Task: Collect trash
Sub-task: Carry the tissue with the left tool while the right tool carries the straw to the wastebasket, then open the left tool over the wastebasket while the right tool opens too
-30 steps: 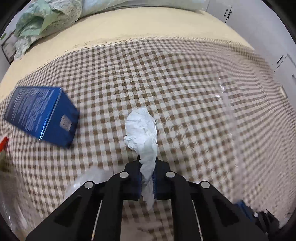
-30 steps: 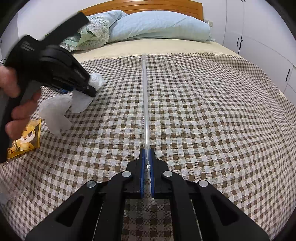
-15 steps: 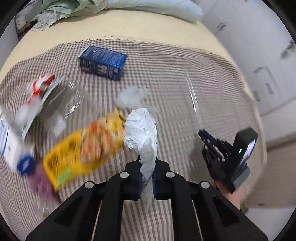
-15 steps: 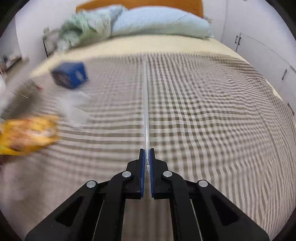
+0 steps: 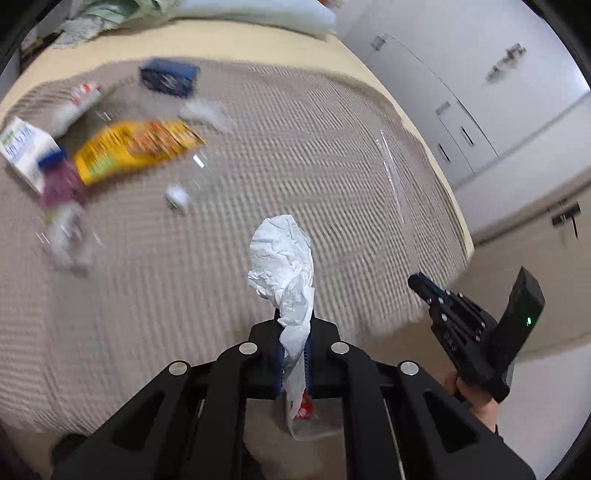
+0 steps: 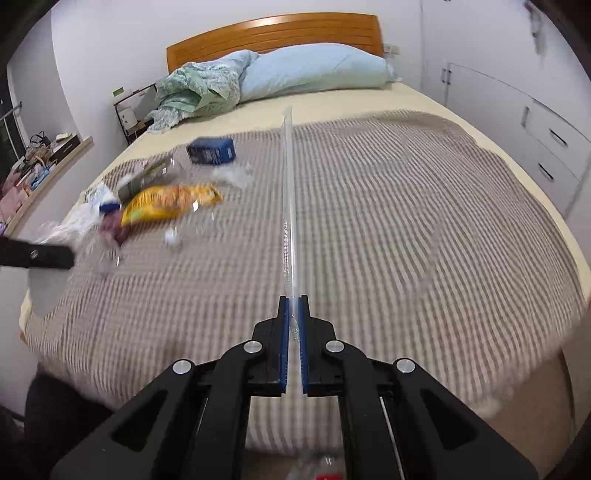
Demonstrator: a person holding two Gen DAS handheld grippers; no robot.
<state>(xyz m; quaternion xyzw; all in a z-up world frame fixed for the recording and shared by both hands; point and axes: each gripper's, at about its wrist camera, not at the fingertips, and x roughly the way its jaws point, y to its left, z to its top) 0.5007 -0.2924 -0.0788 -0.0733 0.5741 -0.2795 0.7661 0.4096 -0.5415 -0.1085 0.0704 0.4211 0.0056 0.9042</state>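
My left gripper (image 5: 293,350) is shut on a crumpled white tissue (image 5: 284,266) and holds it above the near edge of the bed. My right gripper (image 6: 293,306) is shut on the edge of a clear plastic bag (image 6: 290,206), which stretches up and away from the jaws; the right gripper also shows in the left wrist view (image 5: 421,282) at the right. Trash lies on the checked bedspread (image 6: 388,221): a yellow snack bag (image 6: 170,201), a blue box (image 6: 212,149), a white carton (image 5: 26,153), a clear wrapper (image 6: 232,175) and small white scraps (image 6: 171,236).
Pillows (image 6: 314,70) and a bundled green quilt (image 6: 195,88) lie by the wooden headboard (image 6: 273,33). White cabinets (image 6: 517,122) stand right of the bed. A shelf with clutter (image 6: 33,173) runs along the left wall. Something clear with a red label (image 5: 306,413) lies on the floor below.
Both grippers have pulled back from the bed and risen, still holding the tissue and the bag. The views now take in the whole bed, its near edge and the floor.
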